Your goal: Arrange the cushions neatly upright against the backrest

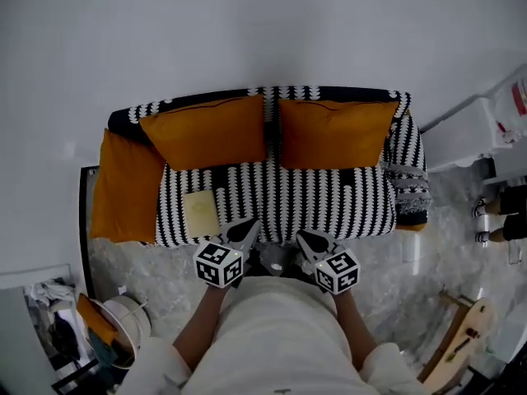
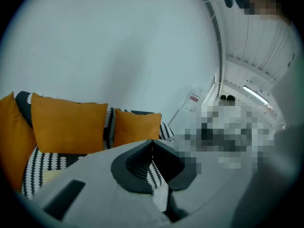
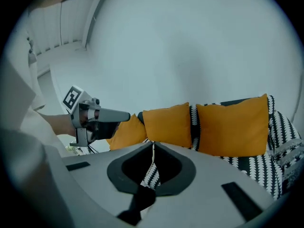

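Two orange cushions (image 1: 206, 130) (image 1: 333, 132) stand upright side by side against the backrest of the black-and-white patterned sofa (image 1: 329, 204). A third orange cushion (image 1: 125, 189) leans on the left armrest. My left gripper (image 1: 245, 230) and right gripper (image 1: 306, 239) hover at the sofa's front edge, close to the person's body and apart from every cushion. Both are shut with nothing held. The left gripper view shows its jaws (image 2: 152, 144) together, with the cushions (image 2: 69, 127) beyond. In the right gripper view the jaws (image 3: 153, 146) meet, and the left gripper (image 3: 102, 115) shows at left.
A pale flat pad (image 1: 200, 212) lies on the left seat. A grey knitted throw (image 1: 409, 189) drapes the right armrest. A white unit (image 1: 478, 130) stands to the right, a wooden instrument (image 1: 461, 336) lies at bottom right, and a round white object (image 1: 123, 319) sits at bottom left.
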Demonstrator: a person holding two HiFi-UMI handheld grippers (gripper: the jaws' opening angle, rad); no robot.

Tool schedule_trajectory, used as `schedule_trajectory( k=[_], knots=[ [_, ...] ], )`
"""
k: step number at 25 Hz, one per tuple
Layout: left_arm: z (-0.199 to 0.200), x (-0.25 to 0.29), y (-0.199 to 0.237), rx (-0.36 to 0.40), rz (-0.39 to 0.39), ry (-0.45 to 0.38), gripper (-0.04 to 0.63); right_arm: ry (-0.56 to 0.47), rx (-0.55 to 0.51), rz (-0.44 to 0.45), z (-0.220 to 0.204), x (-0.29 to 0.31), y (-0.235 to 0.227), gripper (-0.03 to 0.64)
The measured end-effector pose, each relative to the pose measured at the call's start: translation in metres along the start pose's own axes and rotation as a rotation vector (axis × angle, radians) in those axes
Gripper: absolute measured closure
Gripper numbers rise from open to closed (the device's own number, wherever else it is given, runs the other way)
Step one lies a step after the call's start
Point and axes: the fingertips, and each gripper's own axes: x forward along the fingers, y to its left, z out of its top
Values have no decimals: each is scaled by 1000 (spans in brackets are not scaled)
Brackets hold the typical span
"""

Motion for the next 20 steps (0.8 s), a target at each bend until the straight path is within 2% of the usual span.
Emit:
schedule_trajectory(
  k=[3,6,9,12,16,20],
  knots=[
    [-23,10,-53,12,-17,8,583,-27,12,15,-15,-45,-8,600],
    [-38,12,-89,5,13,1,583,-45,49,40,-23,-81,-12,600],
    [-37,2,-110,22,54,-25,583,-74,72,92,-15,-106,-6,598],
    [-29,-10,-130,30,43,-55,583,-128,71,125,3,-123,-1,600],
    [-16,-27,-151,44,30,-119,583,-188,23,164,24,-132,15,600],
    [-15,-40,-154,25,60,-167,583,-206,-15,221,33,-135,34,609]
  ],
)
